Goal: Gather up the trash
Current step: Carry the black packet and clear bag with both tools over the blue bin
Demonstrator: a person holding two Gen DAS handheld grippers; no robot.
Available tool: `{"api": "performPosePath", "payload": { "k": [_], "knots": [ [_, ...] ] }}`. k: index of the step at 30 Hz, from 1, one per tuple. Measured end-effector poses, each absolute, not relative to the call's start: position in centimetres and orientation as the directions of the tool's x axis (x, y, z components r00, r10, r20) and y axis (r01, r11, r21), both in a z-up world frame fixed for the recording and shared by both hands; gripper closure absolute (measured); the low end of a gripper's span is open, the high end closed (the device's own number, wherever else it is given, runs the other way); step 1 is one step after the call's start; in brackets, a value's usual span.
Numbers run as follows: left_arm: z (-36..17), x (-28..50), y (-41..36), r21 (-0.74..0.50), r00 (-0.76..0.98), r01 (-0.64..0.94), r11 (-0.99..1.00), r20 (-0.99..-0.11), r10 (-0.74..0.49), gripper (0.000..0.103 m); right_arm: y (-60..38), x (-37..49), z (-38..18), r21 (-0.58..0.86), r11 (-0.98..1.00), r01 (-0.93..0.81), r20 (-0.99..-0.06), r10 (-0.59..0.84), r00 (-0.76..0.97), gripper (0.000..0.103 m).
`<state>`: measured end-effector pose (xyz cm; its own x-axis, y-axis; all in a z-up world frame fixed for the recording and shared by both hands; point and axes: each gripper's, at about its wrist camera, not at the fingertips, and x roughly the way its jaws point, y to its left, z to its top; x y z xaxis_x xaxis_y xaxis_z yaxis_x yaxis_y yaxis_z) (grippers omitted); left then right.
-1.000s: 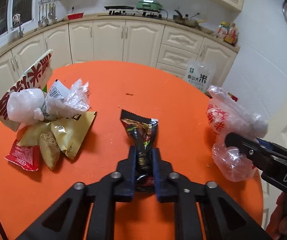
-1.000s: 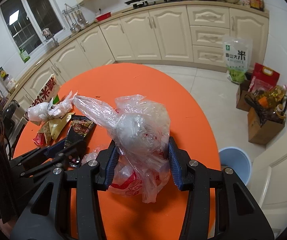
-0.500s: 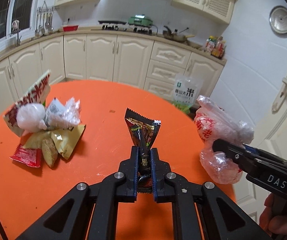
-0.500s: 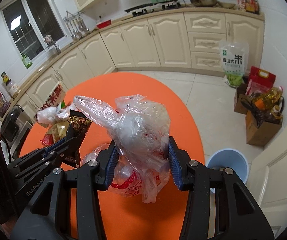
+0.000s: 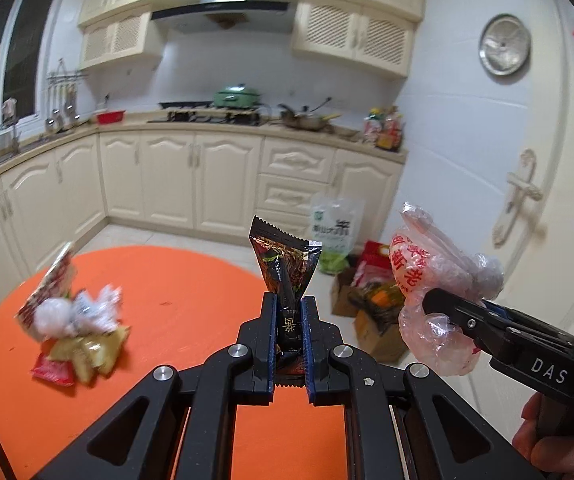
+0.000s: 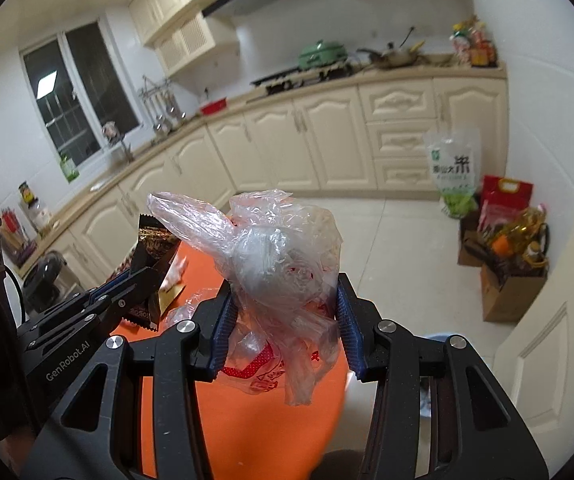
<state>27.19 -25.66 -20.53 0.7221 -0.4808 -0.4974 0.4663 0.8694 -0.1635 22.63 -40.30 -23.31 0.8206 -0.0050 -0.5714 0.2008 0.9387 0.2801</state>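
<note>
My left gripper (image 5: 289,320) is shut on a dark snack wrapper (image 5: 283,264) and holds it upright, well above the round orange table (image 5: 191,288). My right gripper (image 6: 285,312) is shut on a crumpled clear plastic bag (image 6: 275,256) with red print, also lifted off the table. The bag (image 5: 427,276) and right gripper show at the right of the left wrist view. The left gripper with the wrapper (image 6: 155,244) shows at the left of the right wrist view. A pile of wrappers and bags (image 5: 71,320) lies on the table's left side.
A blue bin (image 6: 439,338) stands on the floor beyond the table's edge, mostly hidden behind my right gripper. A rice bag (image 6: 453,168), a red bag and a cardboard box (image 6: 507,292) with bottles sit by the cabinets. A door (image 5: 527,200) is at the right.
Both grippers have lifted their trash off the table and tilted upward. The wrapper left the table surface, and the view now shows the kitchen wall and cabinets.
</note>
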Motion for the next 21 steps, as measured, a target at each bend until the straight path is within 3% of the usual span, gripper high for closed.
{"api": "performPosePath", "payload": {
  "k": [8,13,21],
  "knots": [
    [-21.4,27.0,-32.1,-0.188,0.639,0.581,0.792,-0.498,-0.586,0.096,-47.6,18.6,-22.7,0.278,0.899,0.338,-0.557,-0.136,0.819,0.060],
    [-24.9,28.5,-37.1,-0.218,0.547,0.612,0.760,-0.577,-0.606,0.096,-53.4,17.3,-25.6,0.289,0.849,0.443,-0.607,-0.196,0.770,0.060],
    [-33.5,31.7,-44.5,-0.235,0.389,0.608,0.759,-0.745,-0.542,0.096,-61.6,18.1,-36.0,0.329,0.759,0.562,-0.747,-0.155,0.647,0.060]
  ]
}}
